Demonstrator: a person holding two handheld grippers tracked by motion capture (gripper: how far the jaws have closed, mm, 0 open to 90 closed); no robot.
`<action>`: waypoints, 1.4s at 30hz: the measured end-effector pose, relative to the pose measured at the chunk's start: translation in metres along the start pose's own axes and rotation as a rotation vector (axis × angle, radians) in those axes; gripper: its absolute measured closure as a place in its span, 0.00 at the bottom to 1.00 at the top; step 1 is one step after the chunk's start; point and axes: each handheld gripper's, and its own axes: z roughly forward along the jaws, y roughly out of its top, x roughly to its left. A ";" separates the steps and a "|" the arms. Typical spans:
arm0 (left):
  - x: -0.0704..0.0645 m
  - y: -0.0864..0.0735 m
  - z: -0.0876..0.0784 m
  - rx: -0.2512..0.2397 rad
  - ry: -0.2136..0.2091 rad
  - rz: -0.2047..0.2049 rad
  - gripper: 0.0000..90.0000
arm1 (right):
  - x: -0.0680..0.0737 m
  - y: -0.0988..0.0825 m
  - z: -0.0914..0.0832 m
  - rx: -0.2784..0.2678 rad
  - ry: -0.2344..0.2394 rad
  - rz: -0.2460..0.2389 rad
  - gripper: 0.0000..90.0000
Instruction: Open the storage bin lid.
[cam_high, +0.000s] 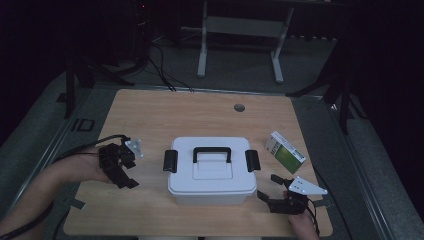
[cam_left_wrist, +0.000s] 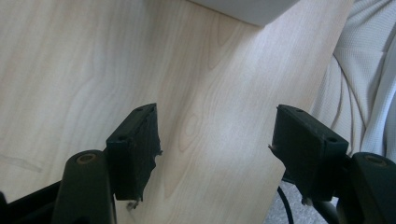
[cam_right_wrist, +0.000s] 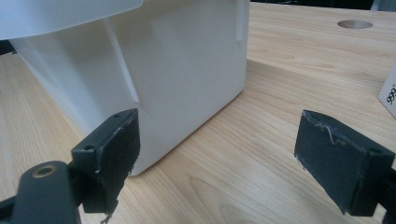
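Observation:
A white plastic storage box (cam_high: 210, 170) with a black handle and two black side latches stands shut in the middle of the wooden table (cam_high: 200, 112). My left gripper (cam_high: 125, 181) hovers left of the box, open, nothing between its jaws; in the left gripper view its gripper (cam_left_wrist: 217, 140) looks down on bare wood with the box's corner (cam_left_wrist: 247, 9) at the top. My right gripper (cam_high: 267, 187) lies low at the box's front right corner, open and empty. In the right gripper view its gripper (cam_right_wrist: 217, 154) faces the box's white wall (cam_right_wrist: 177, 70).
A green and white carton (cam_high: 285, 151) lies right of the box; its edge (cam_right_wrist: 388, 93) shows in the right gripper view. A round cable hole (cam_high: 239, 107) sits near the table's far edge. A person's white garment (cam_left_wrist: 364, 84) shows past the table's near edge.

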 end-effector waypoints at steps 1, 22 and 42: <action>0.000 0.000 0.000 0.000 0.000 0.000 0.35 | 0.000 0.000 0.000 0.000 0.000 0.000 0.15; -0.012 0.050 -0.027 0.042 0.000 0.106 0.36 | 0.001 -0.001 0.001 0.004 0.011 0.000 0.15; -0.011 0.100 -0.023 0.059 -0.010 0.179 0.36 | 0.001 -0.002 0.001 0.011 0.026 0.000 0.15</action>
